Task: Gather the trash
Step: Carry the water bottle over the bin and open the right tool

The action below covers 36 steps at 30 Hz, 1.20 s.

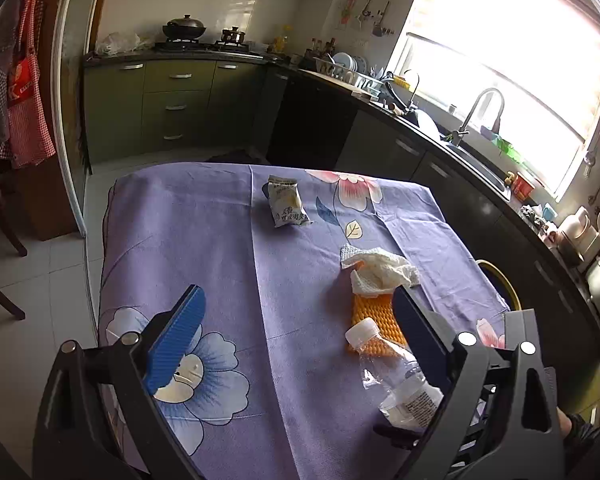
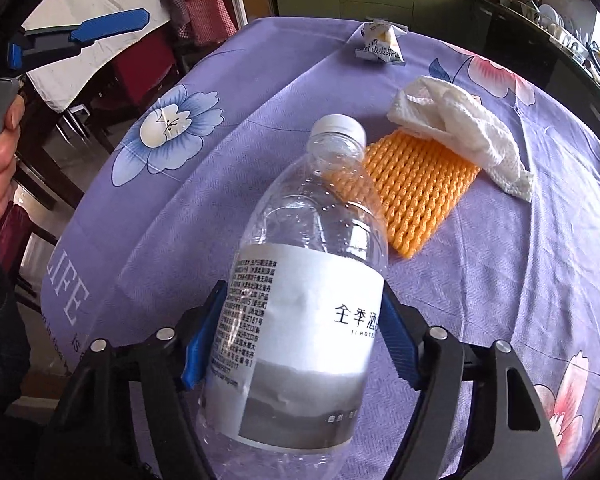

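A: Count on the tablecloth (image 1: 204,240)?
B: One plastic bottle (image 2: 300,280), one orange foam net (image 2: 416,196), one crumpled paper towel (image 2: 456,136), one snack wrapper (image 1: 287,202) near the far edge. Four pieces of trash.

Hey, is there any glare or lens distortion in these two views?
Left wrist view: the window is blown out white, and the table edges bow from the fisheye. Right wrist view: even light, no glare; the bottle looms large and the tablecloth curves.
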Tool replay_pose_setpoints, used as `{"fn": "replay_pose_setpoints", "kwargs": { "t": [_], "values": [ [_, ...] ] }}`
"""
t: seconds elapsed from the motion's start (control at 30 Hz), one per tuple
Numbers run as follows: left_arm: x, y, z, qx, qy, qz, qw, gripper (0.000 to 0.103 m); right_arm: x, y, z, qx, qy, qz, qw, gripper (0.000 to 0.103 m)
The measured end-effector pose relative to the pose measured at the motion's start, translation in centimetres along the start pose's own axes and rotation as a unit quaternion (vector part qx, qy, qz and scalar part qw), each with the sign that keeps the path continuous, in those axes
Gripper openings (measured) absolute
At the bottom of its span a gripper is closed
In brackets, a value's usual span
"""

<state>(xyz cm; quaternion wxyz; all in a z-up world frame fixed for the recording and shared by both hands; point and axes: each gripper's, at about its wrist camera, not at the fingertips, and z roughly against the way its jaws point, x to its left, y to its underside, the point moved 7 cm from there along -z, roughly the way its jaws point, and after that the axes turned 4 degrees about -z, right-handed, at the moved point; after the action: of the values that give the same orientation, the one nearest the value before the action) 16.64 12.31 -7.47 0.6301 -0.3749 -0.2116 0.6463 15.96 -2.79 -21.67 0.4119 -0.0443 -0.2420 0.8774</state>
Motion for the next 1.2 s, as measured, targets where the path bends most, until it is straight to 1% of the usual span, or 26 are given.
{"fn": "replay_pose_setpoints", "kwargs": {
  "t": [0.17,0.37,0.5,0.6,0.67,0.77,0.87,0.93,1.03,1.1,1.2],
  "values": [
    [-0.5,0.2,-0.2,0.005,-0.006,-0.009,0.9999,0.090,-0.9,1.0,0.6,0.017,-0.001,0.016,1.000,0.066],
    [-1.5,0.1,-0.6,0.011,-0.004,-0.020,0.9997,0.090,-2.2,3.0,2.4,0.032,0.024,0.050,0.998,0.065],
    [-2.3,0.0,-0.9,0.013,-0.002,-0.026,0.9996,0.090,-3.5,3.5,4.5,0.017,0.029,0.043,0.999,0.065],
    [-3.1,-0.1,-1.0,0.016,0.001,-0.031,0.9994,0.090,-5.0,3.7,6.6,-0.004,0.027,0.022,0.999,0.065],
    [-3.7,-0.1,-1.0,0.017,0.003,-0.037,0.9992,0.090,-6.8,3.5,8.0,-0.021,0.037,0.000,0.999,0.065],
    [-4.4,-0.1,-1.3,0.021,0.006,-0.044,0.9988,0.090,-11.2,3.6,10.5,-0.050,0.064,-0.051,0.995,0.065],
    [-5.1,-0.2,-1.7,0.026,0.007,-0.050,0.9984,0.090,-16.9,4.3,13.3,-0.077,0.100,-0.115,0.985,0.066],
    [-5.7,-0.2,-2.2,0.031,0.009,-0.053,0.9981,0.090,-21.6,5.3,15.4,-0.094,0.134,-0.164,0.973,0.066],
    [-6.5,-0.4,-2.9,0.038,0.011,-0.058,0.9975,0.090,-27.8,7.2,17.4,-0.103,0.175,-0.221,0.954,0.066],
    [-7.4,-0.5,-3.3,0.043,0.013,-0.065,0.9969,0.090,-32.3,8.7,18.1,-0.099,0.200,-0.259,0.940,0.066],
    [-8.4,-0.6,-3.9,0.049,0.015,-0.074,0.9960,0.090,-37.2,10.7,17.9,-0.083,0.214,-0.297,0.927,0.066]
  ]
}}
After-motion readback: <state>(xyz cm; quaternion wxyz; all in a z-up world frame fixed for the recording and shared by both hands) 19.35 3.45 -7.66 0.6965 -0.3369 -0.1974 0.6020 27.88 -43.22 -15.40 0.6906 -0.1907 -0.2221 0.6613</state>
